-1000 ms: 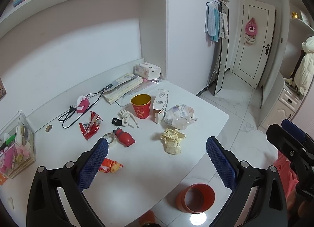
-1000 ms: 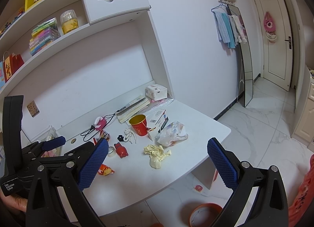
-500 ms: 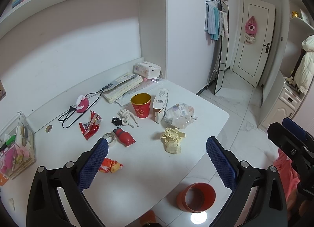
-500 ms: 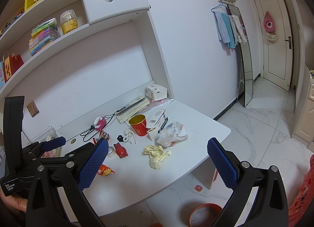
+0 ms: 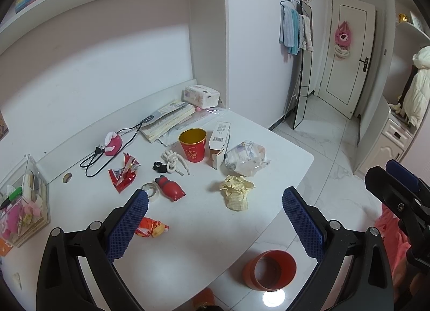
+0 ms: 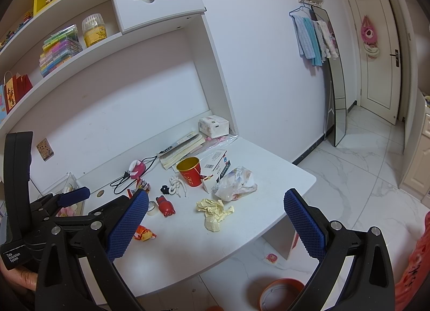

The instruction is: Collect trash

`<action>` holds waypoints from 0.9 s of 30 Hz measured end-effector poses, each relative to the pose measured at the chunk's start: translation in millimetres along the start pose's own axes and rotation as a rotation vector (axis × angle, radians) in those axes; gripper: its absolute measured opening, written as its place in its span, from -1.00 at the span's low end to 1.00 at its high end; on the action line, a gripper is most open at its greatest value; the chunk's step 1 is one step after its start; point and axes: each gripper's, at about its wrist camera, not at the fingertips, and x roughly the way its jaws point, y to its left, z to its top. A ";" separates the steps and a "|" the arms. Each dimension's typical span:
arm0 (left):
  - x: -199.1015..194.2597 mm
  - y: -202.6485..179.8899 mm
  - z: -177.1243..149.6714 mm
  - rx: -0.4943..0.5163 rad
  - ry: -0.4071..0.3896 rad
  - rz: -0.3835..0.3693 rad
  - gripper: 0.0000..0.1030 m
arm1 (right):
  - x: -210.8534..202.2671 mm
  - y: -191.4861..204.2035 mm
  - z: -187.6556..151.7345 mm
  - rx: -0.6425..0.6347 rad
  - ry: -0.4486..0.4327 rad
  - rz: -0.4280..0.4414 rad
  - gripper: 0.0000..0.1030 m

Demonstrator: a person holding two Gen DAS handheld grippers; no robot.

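Trash lies on the white desk (image 5: 188,252): crumpled yellow paper (image 5: 236,192) (image 6: 213,211), a crumpled plastic bag (image 5: 247,158) (image 6: 236,184), a red snack wrapper (image 5: 123,174), an orange wrapper (image 5: 150,229) (image 6: 143,233), a red paper cup (image 5: 193,145) (image 6: 190,172) and a white carton (image 5: 220,144). An orange bin (image 5: 268,269) (image 6: 279,292) stands on the floor by the desk's front edge. My left gripper (image 5: 215,219) is open and empty above the desk's front. My right gripper (image 6: 215,222) is open and empty, further back and higher.
Also on the desk are a red pig toy (image 5: 170,187), a tape roll (image 5: 151,192), white rope (image 5: 174,162), a black cable (image 5: 107,149), books (image 5: 169,123), a tissue pack (image 5: 201,94) and a clear organiser (image 5: 21,203). Shelves hang above. A mirror (image 5: 302,69) leans at the right.
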 end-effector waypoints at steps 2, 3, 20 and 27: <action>0.2 0.1 -0.2 -0.002 0.001 0.000 0.91 | 0.0 -0.1 0.1 0.000 0.000 0.001 0.91; -0.3 -0.4 0.9 0.000 0.000 0.000 0.91 | 0.1 -0.1 0.1 0.000 0.001 0.001 0.91; -1.3 16.1 -7.8 -0.030 0.036 -0.008 0.91 | 11.7 13.5 -2.1 -0.013 0.024 0.039 0.91; 0.5 35.1 -13.2 -0.065 0.077 0.024 0.91 | 32.9 35.3 -6.4 -0.045 0.076 0.099 0.91</action>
